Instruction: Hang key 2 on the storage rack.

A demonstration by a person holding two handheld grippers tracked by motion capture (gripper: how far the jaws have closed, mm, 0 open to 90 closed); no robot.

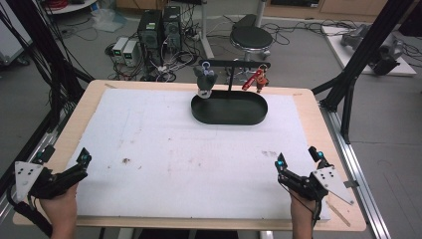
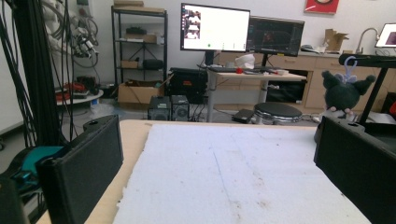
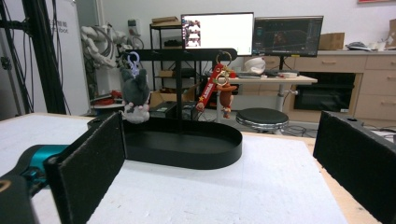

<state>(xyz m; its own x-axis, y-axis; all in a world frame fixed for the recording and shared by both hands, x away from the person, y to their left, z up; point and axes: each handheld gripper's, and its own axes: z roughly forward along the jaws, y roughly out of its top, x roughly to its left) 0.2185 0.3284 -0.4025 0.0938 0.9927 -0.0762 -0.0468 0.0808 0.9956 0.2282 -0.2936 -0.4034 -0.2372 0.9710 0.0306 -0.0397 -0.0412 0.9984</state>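
White foam sheet (image 1: 164, 149) is spread over the table. Both the left gripper (image 1: 67, 164) and right gripper (image 1: 298, 158) are held wide open, low in the frame. At upper centre, a soft, light plush keychain (image 1: 204, 80) is hung on the rack (image 1: 234, 63); its body should be pinched.
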